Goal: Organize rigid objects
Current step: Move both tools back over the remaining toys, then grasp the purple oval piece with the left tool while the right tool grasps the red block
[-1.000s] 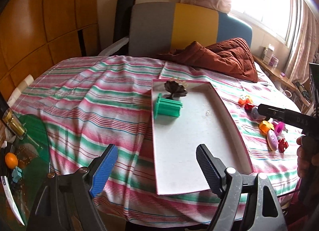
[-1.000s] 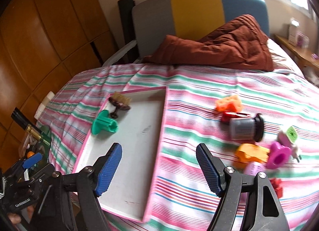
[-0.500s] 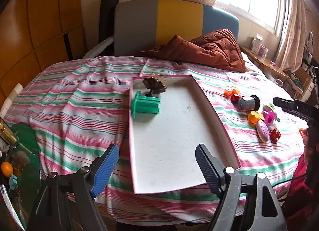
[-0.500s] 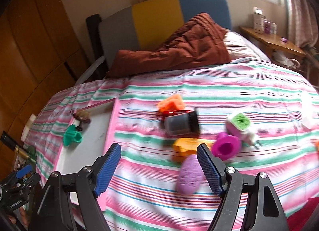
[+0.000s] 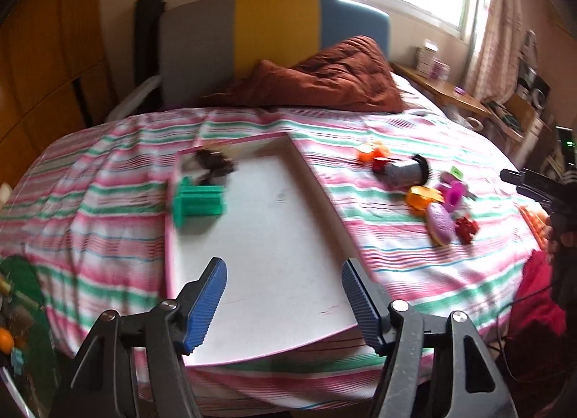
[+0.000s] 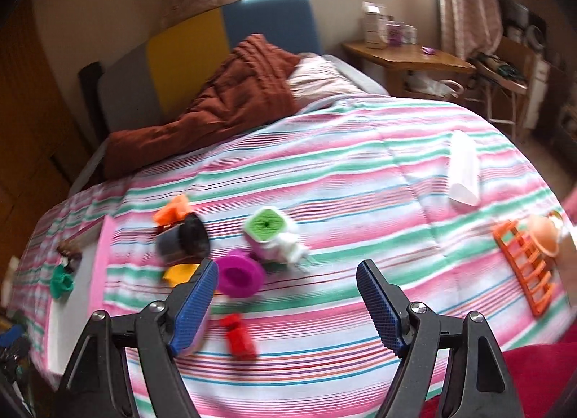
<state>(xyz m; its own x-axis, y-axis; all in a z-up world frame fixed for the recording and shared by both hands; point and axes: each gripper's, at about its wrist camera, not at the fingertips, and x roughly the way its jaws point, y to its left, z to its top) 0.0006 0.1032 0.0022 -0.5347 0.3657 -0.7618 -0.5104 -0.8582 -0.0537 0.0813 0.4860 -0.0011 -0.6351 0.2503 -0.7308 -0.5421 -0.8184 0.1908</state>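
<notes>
A pink-rimmed white tray (image 5: 324, 201) lies on the striped bedspread, holding a green spool (image 5: 196, 204) and a dark brush-like piece (image 5: 212, 164). Right of it lies a cluster of small toys: a grey cylinder (image 5: 405, 173), an orange piece (image 5: 422, 198), a magenta cup (image 6: 239, 275), a green-topped white block (image 6: 268, 230), a red piece (image 6: 238, 333). My left gripper (image 5: 285, 304) is open and empty over the tray's near end. My right gripper (image 6: 286, 308) is open and empty above the bedspread, just right of the toys.
An orange rack (image 6: 523, 266) with a peach egg-like object (image 6: 542, 234) and a white packet (image 6: 463, 174) lie at the bed's right side. A brown quilt (image 5: 324, 75) lies at the headboard. A wooden side table (image 6: 407, 57) stands beyond.
Both grippers have swung to the right. The right wrist view has left the tray and now faces the toy cluster and the bed's right side. Both stay open.
</notes>
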